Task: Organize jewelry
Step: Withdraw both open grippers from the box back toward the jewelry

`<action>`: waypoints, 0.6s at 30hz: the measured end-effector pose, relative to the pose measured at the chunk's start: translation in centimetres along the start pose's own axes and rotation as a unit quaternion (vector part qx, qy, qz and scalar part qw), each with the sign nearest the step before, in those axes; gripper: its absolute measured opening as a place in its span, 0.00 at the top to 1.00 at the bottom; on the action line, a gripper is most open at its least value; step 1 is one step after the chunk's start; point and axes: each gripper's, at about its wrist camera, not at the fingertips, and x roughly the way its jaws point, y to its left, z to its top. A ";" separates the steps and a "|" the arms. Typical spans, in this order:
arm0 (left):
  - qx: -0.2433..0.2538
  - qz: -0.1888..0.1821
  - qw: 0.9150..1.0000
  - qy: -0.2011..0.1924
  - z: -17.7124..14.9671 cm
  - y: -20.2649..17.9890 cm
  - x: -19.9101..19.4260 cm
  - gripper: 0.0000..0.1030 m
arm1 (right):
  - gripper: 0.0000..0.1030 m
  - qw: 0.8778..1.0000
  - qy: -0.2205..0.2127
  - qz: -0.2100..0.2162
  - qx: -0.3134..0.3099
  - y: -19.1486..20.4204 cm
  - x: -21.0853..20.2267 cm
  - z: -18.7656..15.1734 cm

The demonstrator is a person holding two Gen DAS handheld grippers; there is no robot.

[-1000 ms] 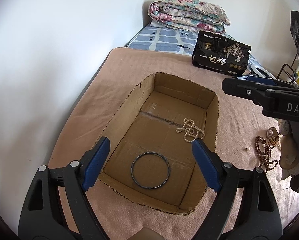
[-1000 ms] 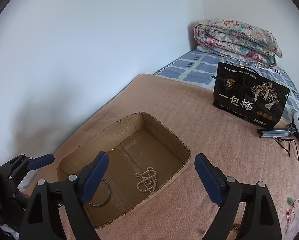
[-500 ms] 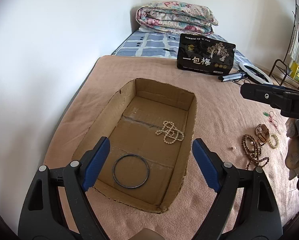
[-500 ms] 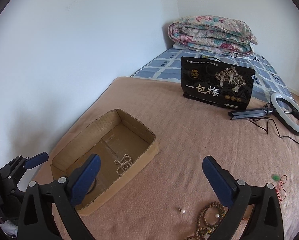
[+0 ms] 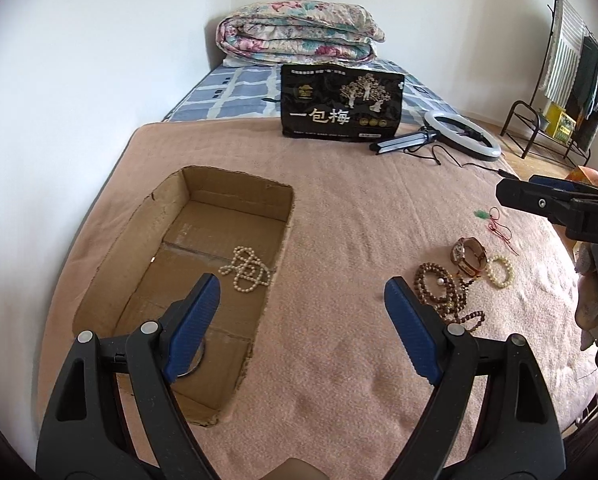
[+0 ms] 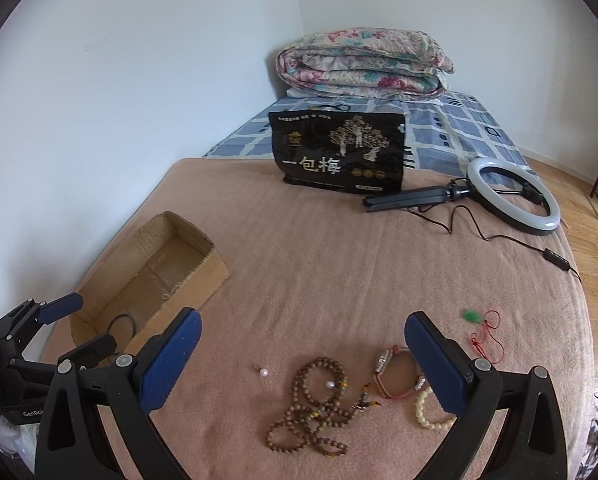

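Jewelry partly sorted: two pieces lay in the cardboard box [image 5: 235,192], six waited on the pink blanket [image 6: 339,264].

Boxed: one pearl necklace [image 5: 246,269], one dark bangle [image 6: 122,322]. Loose: one wooden bead strand [image 6: 313,408], one watch [image 6: 397,374], one pale bead bracelet [image 6: 429,410], two single pearls, one red-cord pendant [image 6: 483,332]. Left gripper [image 5: 299,320] and right gripper [image 6: 303,354] stood wide, empty.
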 end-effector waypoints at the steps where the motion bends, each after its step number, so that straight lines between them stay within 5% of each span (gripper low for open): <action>1: 0.003 -0.004 1.000 0.002 0.0 -0.6 0.1 0.16 | 0.00 1.000 0.001 -0.005 0.003 -0.7 -0.3 -0.3; 18: 0.037 -0.086 0.992 0.088 -0.9 -10.5 5.6 0.16 | 0.01 0.995 0.054 -0.062 0.052 -11.5 -1.0 -4.8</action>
